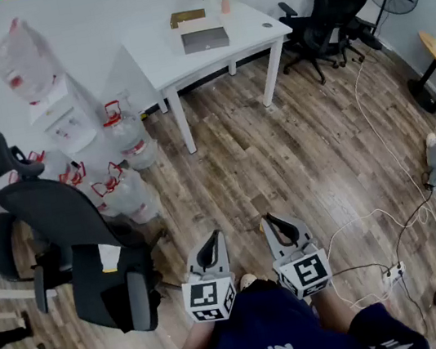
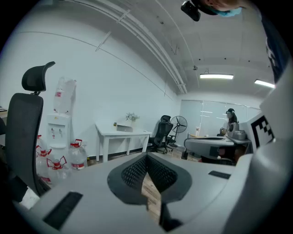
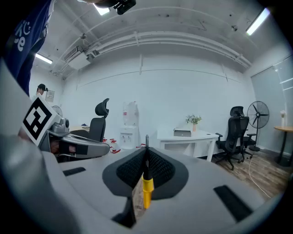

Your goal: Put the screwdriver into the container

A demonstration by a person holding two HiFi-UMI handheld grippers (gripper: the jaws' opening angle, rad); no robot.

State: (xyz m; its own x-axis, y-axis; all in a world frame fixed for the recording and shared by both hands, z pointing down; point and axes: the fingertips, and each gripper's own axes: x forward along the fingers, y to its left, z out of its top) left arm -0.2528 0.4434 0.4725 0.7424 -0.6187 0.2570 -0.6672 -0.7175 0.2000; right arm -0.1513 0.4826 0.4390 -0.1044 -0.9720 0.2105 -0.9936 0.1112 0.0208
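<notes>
Screwdriver: I see a yellow handle, black collar and dull metal tip. Right gripper and left gripper are both pale grey, and the pads are black with a fine mesh pattern. Each cube has black-and-white square markers. Floor is brown wood-grain planks, and a white cable lies across it. Table is white, with a dark grey box on it. Chair is black. Water jugs are clear with red caps and handles. The person's shirt is navy with white print.
</notes>
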